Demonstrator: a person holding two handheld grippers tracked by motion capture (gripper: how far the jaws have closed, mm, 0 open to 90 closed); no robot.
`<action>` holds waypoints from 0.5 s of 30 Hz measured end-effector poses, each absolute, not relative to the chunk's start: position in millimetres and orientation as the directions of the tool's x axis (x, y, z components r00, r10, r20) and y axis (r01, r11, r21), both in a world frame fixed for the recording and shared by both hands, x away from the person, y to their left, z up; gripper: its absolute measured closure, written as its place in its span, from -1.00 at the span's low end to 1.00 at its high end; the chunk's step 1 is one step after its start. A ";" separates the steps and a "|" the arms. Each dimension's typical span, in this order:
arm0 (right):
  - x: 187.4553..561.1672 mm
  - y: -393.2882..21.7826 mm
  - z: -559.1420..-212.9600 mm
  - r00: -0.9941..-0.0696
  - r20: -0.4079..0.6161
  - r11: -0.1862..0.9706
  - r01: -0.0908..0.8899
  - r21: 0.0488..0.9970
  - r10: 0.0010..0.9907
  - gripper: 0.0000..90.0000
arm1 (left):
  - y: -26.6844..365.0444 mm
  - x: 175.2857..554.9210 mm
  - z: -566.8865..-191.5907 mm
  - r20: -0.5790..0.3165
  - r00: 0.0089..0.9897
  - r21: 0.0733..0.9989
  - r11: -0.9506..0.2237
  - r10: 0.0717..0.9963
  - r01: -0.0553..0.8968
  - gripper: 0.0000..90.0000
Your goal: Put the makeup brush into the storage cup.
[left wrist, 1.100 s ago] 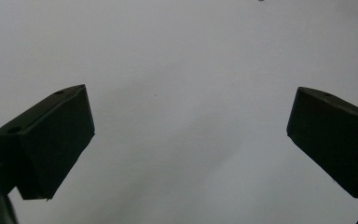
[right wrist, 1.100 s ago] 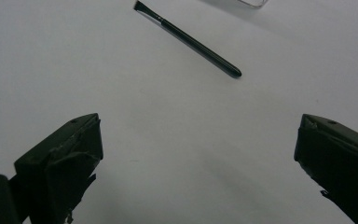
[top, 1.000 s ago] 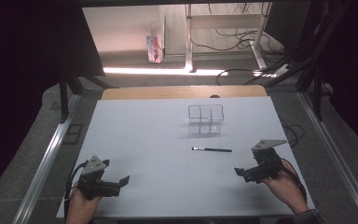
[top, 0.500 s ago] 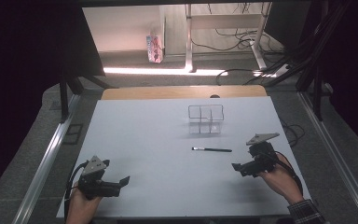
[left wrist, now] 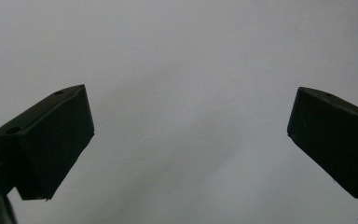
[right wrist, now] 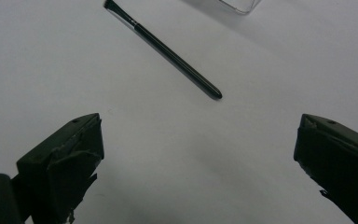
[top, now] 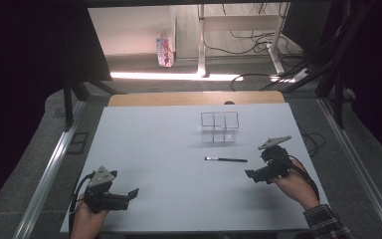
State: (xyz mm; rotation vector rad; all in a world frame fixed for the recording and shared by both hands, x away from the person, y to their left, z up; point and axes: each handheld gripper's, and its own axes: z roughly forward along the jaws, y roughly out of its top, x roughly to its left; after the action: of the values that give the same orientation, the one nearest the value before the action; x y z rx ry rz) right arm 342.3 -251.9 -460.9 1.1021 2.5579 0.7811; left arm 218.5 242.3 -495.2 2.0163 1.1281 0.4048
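Note:
A thin black makeup brush (top: 226,160) lies flat on the white table (top: 169,149), its bristle end to the left. In the right gripper view the brush (right wrist: 163,49) runs diagonally just beyond the jaws. My right gripper (top: 252,175) hovers a little right of and nearer than the brush, open, nothing between its jaws (right wrist: 196,158). A clear acrylic organiser (top: 220,126) with compartments stands behind the brush. My left gripper (top: 132,193) rests open near the front left of the table, over bare white surface (left wrist: 191,135).
A brown wooden strip (top: 196,98) edges the table's far side. Metal rails (top: 49,169) run along both sides. A small carton (top: 164,52) and cables (top: 258,40) lie on the floor beyond.
My right gripper has moved forward and left, closer to the brush. The left gripper has stayed put.

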 end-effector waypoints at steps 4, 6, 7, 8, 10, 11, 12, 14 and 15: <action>347.2 -245.3 -462.1 -0.691 -0.023 0.587 0.597 0.547 0.723 -0.98 | 242.2 218.6 -495.3 -0.090 0.557 0.754 -0.308 0.826 0.580 -0.98; 347.8 -244.1 -462.4 -0.690 -0.023 0.588 0.598 0.545 0.723 -0.98 | 242.0 218.6 -495.4 -0.090 0.557 0.753 -0.309 0.826 0.581 -0.98; 348.9 -242.7 -462.8 -0.691 -0.023 0.592 0.601 0.538 0.723 -0.98 | 242.0 218.6 -495.5 -0.090 0.557 0.753 -0.310 0.826 0.581 -0.98; 349.6 -241.9 -463.1 -0.691 -0.023 0.592 0.601 0.536 0.723 -0.98 | 241.9 218.6 -495.5 -0.090 0.557 0.753 -0.310 0.826 0.581 -0.98; 352.0 -240.1 -463.3 -0.685 -0.021 0.586 0.608 0.535 0.729 -0.98 | 241.8 218.6 -495.5 -0.090 0.557 0.752 -0.310 0.826 0.581 -0.98; 353.5 -239.2 -463.1 -0.684 -0.018 0.586 0.610 0.534 0.729 -0.98 | 241.8 218.7 -495.5 -0.090 0.557 0.752 -0.310 0.826 0.581 -0.98; 354.5 -238.5 -463.1 -0.683 -0.018 0.585 0.611 0.532 0.730 -0.98 | 241.8 218.7 -495.5 -0.090 0.558 0.752 -0.311 0.825 0.581 -0.98; 357.2 -236.7 -462.8 -0.687 -0.023 0.593 0.609 0.527 0.726 -0.98 | 241.8 218.7 -495.5 -0.089 0.557 0.753 -0.310 0.825 0.581 -0.98; 358.3 -235.5 -462.6 -0.685 -0.023 0.592 0.612 0.524 0.728 -0.98 | 241.9 218.7 -495.5 -0.090 0.557 0.753 -0.310 0.825 0.581 -0.98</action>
State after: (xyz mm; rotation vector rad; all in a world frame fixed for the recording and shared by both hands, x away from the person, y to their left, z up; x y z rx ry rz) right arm 358.3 -235.5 -462.6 1.1087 2.5868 0.7182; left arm 218.7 241.9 -495.5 2.0215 1.1279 0.4043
